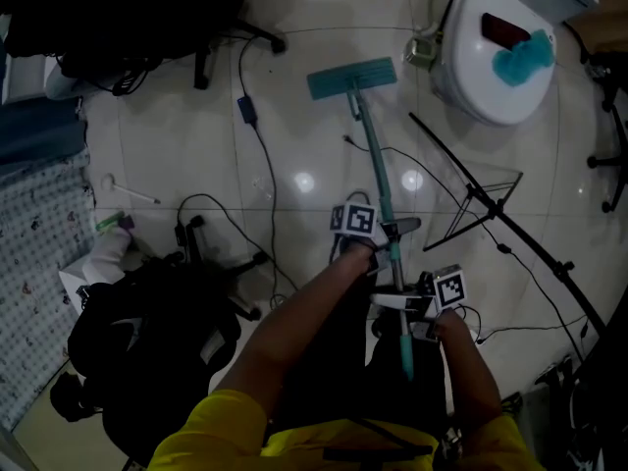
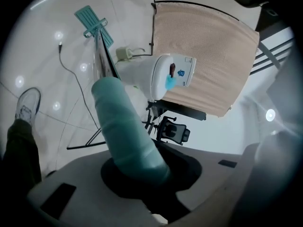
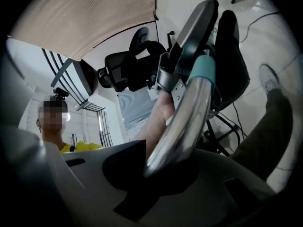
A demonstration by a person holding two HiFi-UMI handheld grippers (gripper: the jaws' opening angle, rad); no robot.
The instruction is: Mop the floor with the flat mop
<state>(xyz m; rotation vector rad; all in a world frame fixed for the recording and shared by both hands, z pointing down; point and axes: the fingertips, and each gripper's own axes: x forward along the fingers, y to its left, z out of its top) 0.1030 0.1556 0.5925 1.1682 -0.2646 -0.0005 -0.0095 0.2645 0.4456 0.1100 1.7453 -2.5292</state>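
Observation:
The flat mop lies with its teal head (image 1: 351, 77) flat on the pale tiled floor (image 1: 304, 135). Its pole (image 1: 378, 170) slants back toward me. My left gripper (image 1: 381, 235) is shut on the teal part of the pole, which fills the jaws in the left gripper view (image 2: 124, 126), with the mop head (image 2: 92, 20) far ahead. My right gripper (image 1: 424, 302) is shut lower down on the chrome section (image 3: 184, 122). The teal handle end (image 1: 405, 351) hangs below it, near my legs.
A white rounded appliance (image 1: 496, 52) stands at the back right, beside a white adapter (image 1: 422, 52). A black folding stand (image 1: 491, 204) lies right of the pole. Cables (image 1: 260, 145) cross the floor. An office chair (image 1: 147, 332) is at my left, and a beige screen (image 2: 203, 56) stands behind the appliance.

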